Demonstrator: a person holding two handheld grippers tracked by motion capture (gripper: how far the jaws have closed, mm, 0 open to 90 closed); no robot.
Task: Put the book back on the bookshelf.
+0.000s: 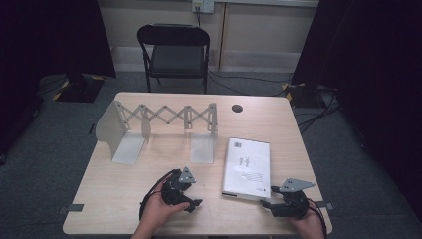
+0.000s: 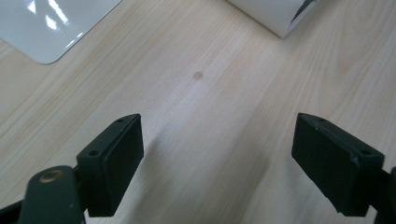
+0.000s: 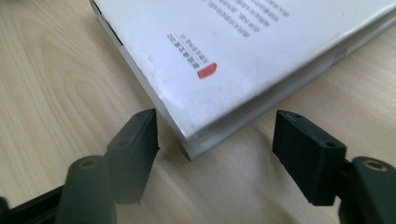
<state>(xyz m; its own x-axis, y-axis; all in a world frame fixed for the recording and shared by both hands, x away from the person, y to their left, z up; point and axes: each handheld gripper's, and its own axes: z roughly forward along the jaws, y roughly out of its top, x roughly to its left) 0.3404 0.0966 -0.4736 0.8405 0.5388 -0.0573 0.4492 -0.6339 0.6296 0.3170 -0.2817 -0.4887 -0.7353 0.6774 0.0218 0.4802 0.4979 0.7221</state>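
A white book [image 1: 247,167] lies flat on the right half of the wooden table [image 1: 124,199]. My right gripper [image 1: 267,203] sits at the book's near right corner. In the right gripper view that corner of the book [image 3: 243,46] lies between the jaws of my right gripper [image 3: 215,135], which stand open with a gap on each side. My left gripper [image 1: 193,203] hovers over bare wood left of the book. It is open [image 2: 217,140] with nothing between its pads, and a corner of the book [image 2: 275,14] shows ahead of it.
A grey extending book rack [image 1: 159,117] with upright plates stands at the back left; one of its flat base plates [image 2: 51,28] shows ahead of the left gripper. A dark round hole [image 1: 237,108] marks the table's far side. A black folding chair [image 1: 174,50] stands beyond.
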